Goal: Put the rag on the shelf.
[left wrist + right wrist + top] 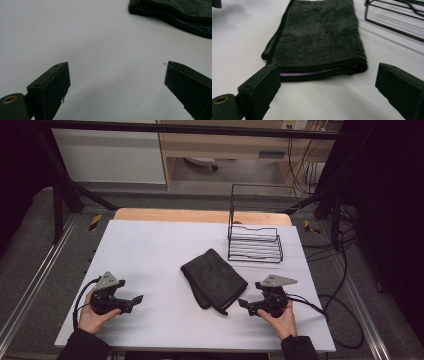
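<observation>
Right gripper (327, 82) open beside folded towel (319, 37) edge, wire rack (255, 242) beyond

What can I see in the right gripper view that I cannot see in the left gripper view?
The right gripper view alone shows the black wire rack at its upper right and the folded towel's pale lilac inner edge. The left gripper view alone shows a wide stretch of bare white table. Both show the dark folded towel, the white table, and two open black fingers with nothing between them.
</observation>
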Motion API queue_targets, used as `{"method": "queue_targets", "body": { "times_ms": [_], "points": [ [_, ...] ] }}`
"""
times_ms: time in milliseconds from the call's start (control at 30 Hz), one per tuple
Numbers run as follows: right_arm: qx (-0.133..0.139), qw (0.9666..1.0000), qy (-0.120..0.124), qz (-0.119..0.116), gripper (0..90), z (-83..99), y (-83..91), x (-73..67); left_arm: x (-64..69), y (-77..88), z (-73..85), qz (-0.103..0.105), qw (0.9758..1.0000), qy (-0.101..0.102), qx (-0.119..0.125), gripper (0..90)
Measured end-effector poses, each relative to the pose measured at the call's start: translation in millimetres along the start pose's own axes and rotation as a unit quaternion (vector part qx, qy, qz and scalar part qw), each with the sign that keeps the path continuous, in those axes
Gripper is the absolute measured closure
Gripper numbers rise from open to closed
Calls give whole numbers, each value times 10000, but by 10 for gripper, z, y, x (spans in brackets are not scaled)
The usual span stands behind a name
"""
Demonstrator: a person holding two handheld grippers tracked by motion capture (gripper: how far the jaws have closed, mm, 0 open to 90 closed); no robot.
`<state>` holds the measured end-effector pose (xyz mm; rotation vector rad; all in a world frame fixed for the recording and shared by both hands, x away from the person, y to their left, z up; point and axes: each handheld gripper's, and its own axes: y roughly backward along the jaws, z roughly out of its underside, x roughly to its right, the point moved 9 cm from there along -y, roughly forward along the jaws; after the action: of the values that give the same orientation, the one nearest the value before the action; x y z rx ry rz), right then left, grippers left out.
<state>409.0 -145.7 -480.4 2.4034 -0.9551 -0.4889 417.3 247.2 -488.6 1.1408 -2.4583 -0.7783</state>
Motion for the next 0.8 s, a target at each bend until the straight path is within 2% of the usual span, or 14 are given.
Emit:
{"method": "queue_targets", "body": {
  "times_ms": [300,467,600,800],
  "points": [
    [-169,9987,419,-217,293,-90,-213,-346,0,-7,9,-11,10000,-14,-41,67],
    [-374,9969,644,-260,378,-108,-371,-511,-2,-9,11,-15,10000,-9,-44,68],
    [-581,9942,881,-228,421,-77,-498,-599,-4,-9,14,-22,10000,-8,-48,70],
    [-803,9906,1105,-104,433,-27,-643,-640,-5,-14,18,-29,10000,-18,-67,72]
  ]
}}
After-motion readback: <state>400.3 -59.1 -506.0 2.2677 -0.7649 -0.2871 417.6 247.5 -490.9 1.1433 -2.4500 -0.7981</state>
